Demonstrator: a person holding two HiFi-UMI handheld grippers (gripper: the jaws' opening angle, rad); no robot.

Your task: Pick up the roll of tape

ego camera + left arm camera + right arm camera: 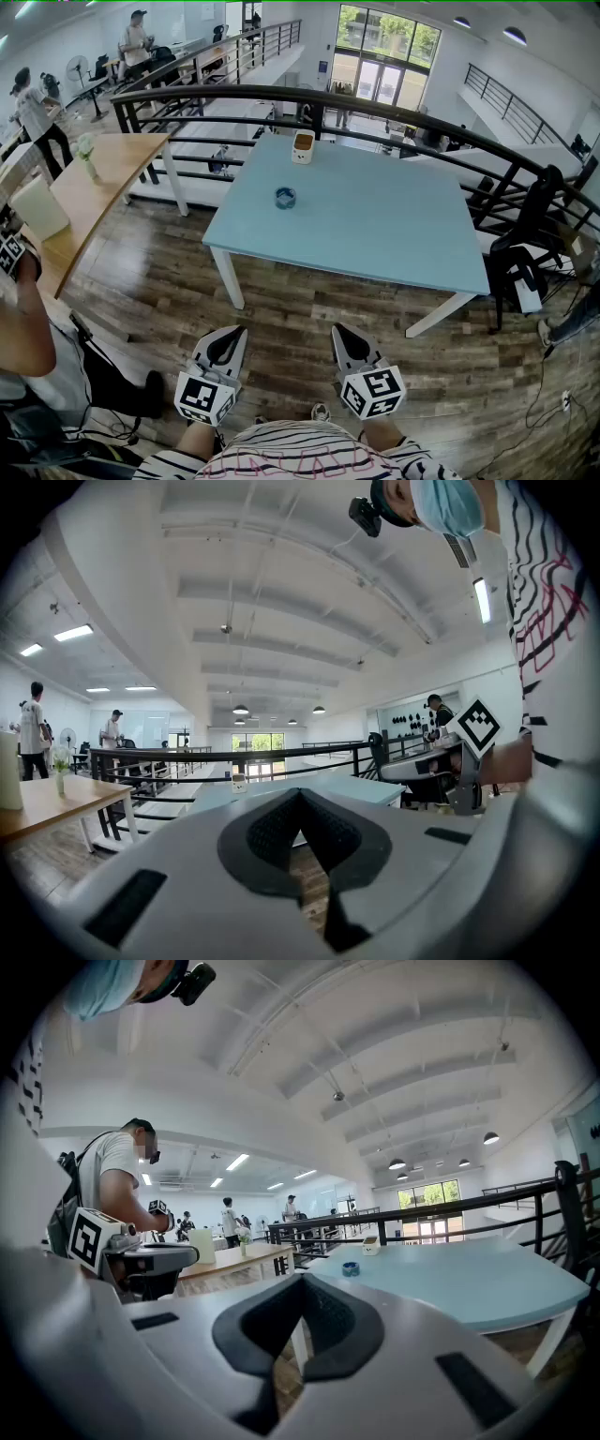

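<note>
Tape roll [285,198] on table [394,234], well beyond closed left gripper [231,335], right gripper [341,334]

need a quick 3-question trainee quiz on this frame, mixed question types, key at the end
1. True or false: the left hand-held gripper holds the roll of tape.
2. Where does the roll of tape lie?
A. on the wooden table
B. on the blue table
C. on the floor
3. Short answer: how do the jaws of the left and the right hand-held gripper stand, and is anything between them?

Key
1. False. It is held low in front of the person, well short of the blue table.
2. B.
3. Both are shut, with nothing between them.
</note>
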